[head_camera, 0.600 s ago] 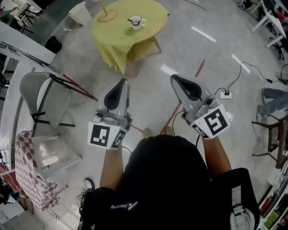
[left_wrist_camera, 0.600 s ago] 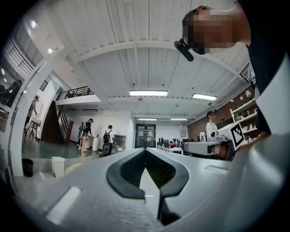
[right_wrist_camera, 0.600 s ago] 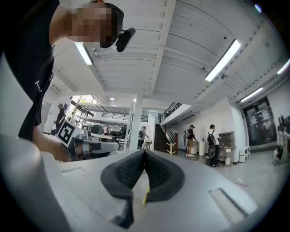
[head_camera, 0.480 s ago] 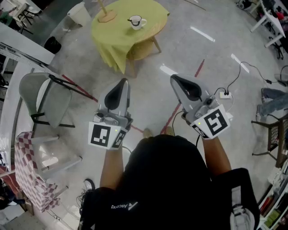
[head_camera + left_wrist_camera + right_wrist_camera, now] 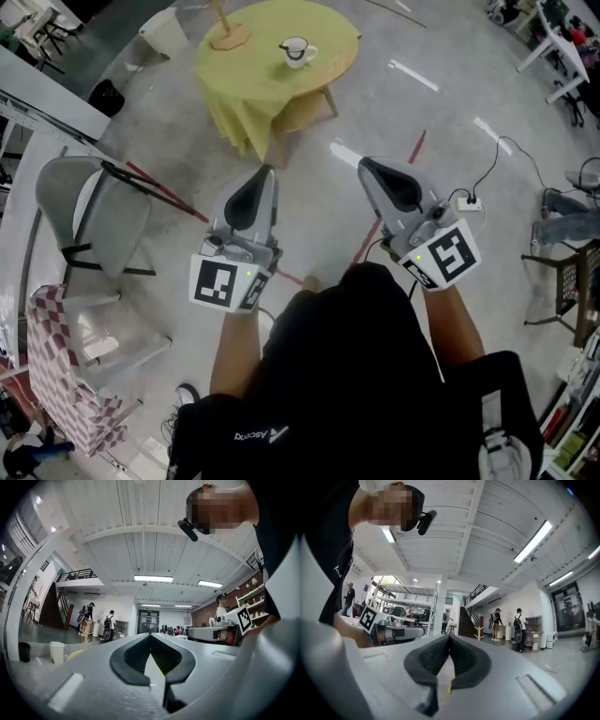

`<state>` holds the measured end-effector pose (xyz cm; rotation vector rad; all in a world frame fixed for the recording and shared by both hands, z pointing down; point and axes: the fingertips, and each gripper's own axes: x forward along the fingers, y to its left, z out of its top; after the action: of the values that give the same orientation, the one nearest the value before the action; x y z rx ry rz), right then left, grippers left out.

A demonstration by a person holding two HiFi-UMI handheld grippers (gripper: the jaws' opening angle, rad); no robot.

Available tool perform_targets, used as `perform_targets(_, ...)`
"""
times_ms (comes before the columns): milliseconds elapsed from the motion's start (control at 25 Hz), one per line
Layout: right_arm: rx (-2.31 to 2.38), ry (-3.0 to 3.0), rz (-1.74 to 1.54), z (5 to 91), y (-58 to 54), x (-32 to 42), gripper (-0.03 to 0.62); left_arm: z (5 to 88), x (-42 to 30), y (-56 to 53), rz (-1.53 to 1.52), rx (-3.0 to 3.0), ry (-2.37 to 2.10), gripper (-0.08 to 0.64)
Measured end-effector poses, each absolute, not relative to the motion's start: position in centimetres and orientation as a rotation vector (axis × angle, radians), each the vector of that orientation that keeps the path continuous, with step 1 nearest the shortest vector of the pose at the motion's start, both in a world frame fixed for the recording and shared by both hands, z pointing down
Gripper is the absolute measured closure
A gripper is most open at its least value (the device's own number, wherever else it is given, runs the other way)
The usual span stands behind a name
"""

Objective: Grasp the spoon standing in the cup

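Left claw [image 5: 265, 173], right claw [image 5: 366, 164]: closed, empty

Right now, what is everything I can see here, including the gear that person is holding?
table: one, round, yellow-green cloth, top of the head view
cup: one, white, on the table; its contents too small to tell
wooden stand: one, light wood, on the table left of the cup
folding chair: one, grey, left
bin: one, white, top left
checkered cloth: one, red and white, lower left
power strip: one, white, floor at right
left gripper: one, grey, left hand, fingers together, empty
right gripper: one, grey, right hand, fingers together, empty
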<state>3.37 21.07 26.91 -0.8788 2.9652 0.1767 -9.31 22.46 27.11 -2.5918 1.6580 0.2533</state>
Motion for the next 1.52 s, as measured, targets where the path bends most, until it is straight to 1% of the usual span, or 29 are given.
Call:
perform_targets(240, -0.876, 2.997, 0.187, 27.7, 18.5, 0.6, 0.589, 27.4, -12.2, 19.8, 0.262, -2.591, 1.667, 0.551)
perform_targets(440, -0.851, 3.008, 0.231, 28.7, 13.2, -0.9, 0.589, 28.1, -14.0, 15.4, 0.240, -2.557, 1.705, 0.551)
perform_targets(1040, -0.671, 3.080, 0.338, 30.2, -12.7, -3.3, 0.589, 28.2, -15.8, -9.7, 0.157, -2.399, 1.891, 0.551)
perform_targets(1280, -0.560, 3.165, 0.350, 32.6, -19.1, -5.4, 0.589, 28.6, -16.6, -16.1, 0.105, -2.353, 1.941, 0.551)
perform_targets(1520, -0.545, 3.242, 0.281, 36.1, -22.4, -8.1, 0.588, 30.0, -18.1, -19.6, 0.072, -2.355, 1.959, 0.549)
